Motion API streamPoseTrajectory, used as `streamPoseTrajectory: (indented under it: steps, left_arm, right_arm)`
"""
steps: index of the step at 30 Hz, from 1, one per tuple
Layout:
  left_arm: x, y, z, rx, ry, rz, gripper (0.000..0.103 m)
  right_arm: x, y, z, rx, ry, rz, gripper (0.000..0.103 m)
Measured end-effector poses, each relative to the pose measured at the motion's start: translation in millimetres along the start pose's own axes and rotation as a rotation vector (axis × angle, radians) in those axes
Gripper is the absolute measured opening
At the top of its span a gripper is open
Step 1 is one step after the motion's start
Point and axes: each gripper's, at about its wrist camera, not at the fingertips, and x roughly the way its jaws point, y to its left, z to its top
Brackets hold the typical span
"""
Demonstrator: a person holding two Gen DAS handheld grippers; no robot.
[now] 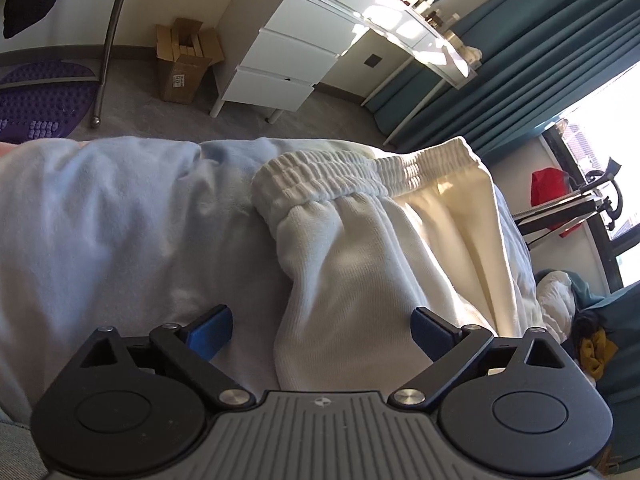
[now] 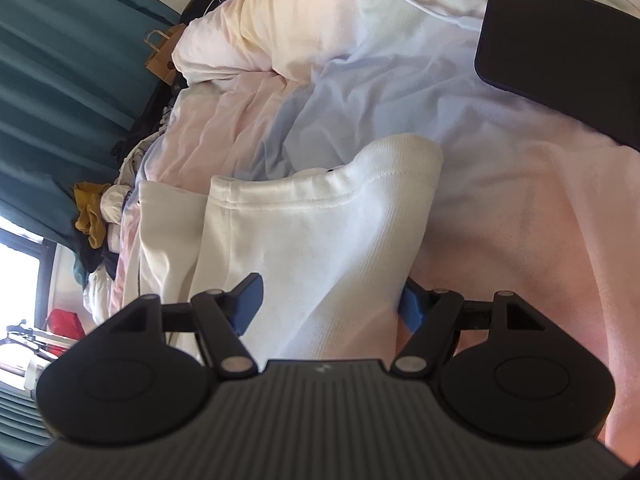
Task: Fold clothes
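The white sweatpants [image 1: 360, 248] lie lengthwise on the bed sheet [image 1: 120, 220], apparently folded leg over leg (waistband far in the left view); cross-folds remain; left gripper [image 1: 322, 330] gapes wide, right gripper [image 2: 330, 300] straddles the hem end unclamped.

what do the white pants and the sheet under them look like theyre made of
White pants: seemingly a thick cotton-type knit, like sweatpants fleece; matte, with fine ribbing on the surface and a gathered elastic waistband.

Sheet: thin, smooth woven fabric, probably cotton or a blend; pale, matte, creasing in soft shallow wrinkles.

The exact fibre of either cannot be told by look.
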Motion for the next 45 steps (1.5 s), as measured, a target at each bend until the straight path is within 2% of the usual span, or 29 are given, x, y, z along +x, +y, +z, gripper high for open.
streamPoseTrajectory:
  steps: [2, 3, 8, 10, 11, 13, 16, 19, 24, 28, 31, 34, 38, 42, 45]
  left_arm:
    - [4, -5, -1, 0.029, 0.003, -0.023, 0.09]
    - [6, -8, -2, 0.044, 0.005, -0.034, 0.086]
    - [20, -17, -5, 0.081, 0.037, -0.07, 0.073]
    - [26, -17, -5, 0.079, 0.043, -0.085, 0.058]
    - [29, -17, -4, 0.075, 0.047, -0.092, 0.055]
    - [33, -16, -1, 0.066, 0.055, -0.108, 0.04]
    - [37, -13, 2, 0.034, 0.058, -0.14, 0.022]
    - [36, -12, 5, 0.024, 0.052, -0.168, 0.015]
    - [24, -8, 13, 0.017, 0.057, -0.259, 0.011]
    - [5, 2, 26, -0.02, 0.066, -0.308, 0.01]
    - [-7, -7, 38, 0.007, 0.054, -0.33, 0.009]
    - [-9, -42, 54, 0.094, 0.03, -0.344, 0.009]
    - [17, -116, 77, 0.221, 0.0, -0.324, 0.01]
    - [86, -189, 97, 0.265, 0.029, -0.255, 0.01]
    - [146, -243, 104, 0.326, 0.047, -0.195, 0.01]
  right_arm:
    - [1, 0, 0, 0.003, 0.007, 0.033, 0.069]
    - [2, 1, -1, 0.004, 0.011, 0.062, 0.061]
    - [-3, 19, -5, -0.105, -0.004, 0.096, 0.038]
    - [-3, 23, -5, -0.132, -0.008, 0.088, 0.021]
    - [-3, 22, -4, -0.129, -0.007, 0.086, 0.017]
    - [-3, 19, -3, -0.119, -0.007, 0.087, 0.007]
    - [-10, 17, -3, -0.116, -0.033, 0.098, 0.006]
    - [-22, 19, -3, -0.117, -0.071, 0.115, 0.006]
    - [-50, 17, 0, -0.066, -0.125, 0.23, 0.006]
    - [-66, 14, 7, -0.04, -0.156, 0.274, 0.006]
    - [-72, 18, 15, -0.038, -0.172, 0.303, 0.006]
    - [-63, 51, 25, -0.093, -0.17, 0.322, 0.006]
    - [-36, 113, 34, -0.163, -0.148, 0.373, 0.006]
    - [18, 186, 38, -0.238, -0.149, 0.37, 0.006]
    - [69, 232, 34, -0.311, -0.159, 0.315, 0.006]
